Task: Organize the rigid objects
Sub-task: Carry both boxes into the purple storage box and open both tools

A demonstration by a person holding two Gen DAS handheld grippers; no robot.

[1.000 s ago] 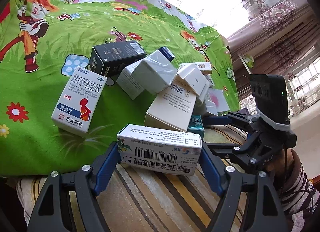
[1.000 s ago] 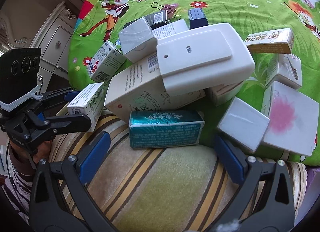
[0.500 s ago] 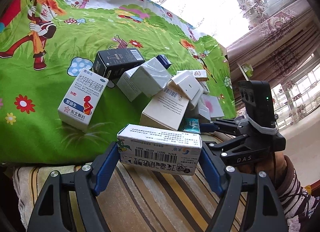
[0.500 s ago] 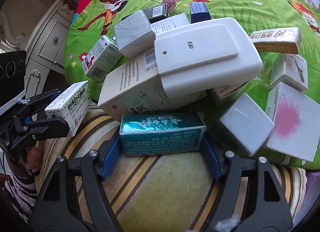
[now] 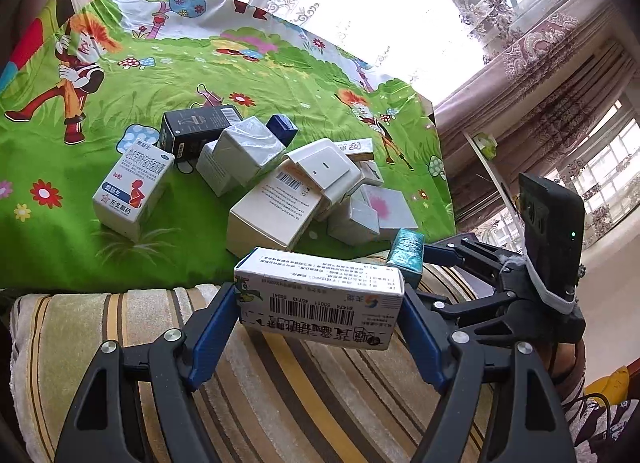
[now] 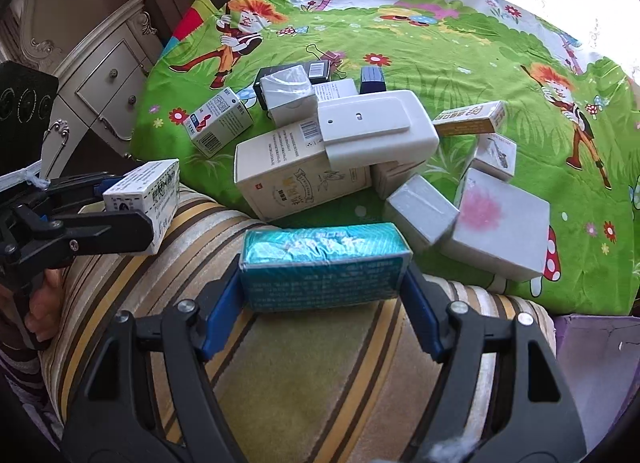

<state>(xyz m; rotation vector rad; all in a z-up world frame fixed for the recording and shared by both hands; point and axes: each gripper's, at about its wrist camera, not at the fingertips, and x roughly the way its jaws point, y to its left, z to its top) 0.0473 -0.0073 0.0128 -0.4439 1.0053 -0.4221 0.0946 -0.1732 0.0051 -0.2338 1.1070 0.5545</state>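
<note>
Right tool [image 6: 324, 299] has closed on the teal box [image 6: 322, 263] — lifted off the cushion.

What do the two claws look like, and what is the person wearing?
Both the left claw and the right claw are black plastic frames with silver screws and blue pads. Each carries a black device strapped on with a white band. A striped sleeve covers the wrist.

White box [image 5: 320, 299] between left-wrist fingers: barcode with digits upside down, roughly "81474 50011 45733 58841"; Chinese print below, too distorted to read. Blue-and-white box [image 5: 132, 189] on green cloth: "36粒", "整肠生", "东北制药". Big cream box [image 5: 276, 203]: barcode, small print unreadable. Teal box [image 6: 324, 267]: print blurred, unreadable. Yellow-white box [image 6: 470, 117]: red Chinese characters, unreadable.
</note>
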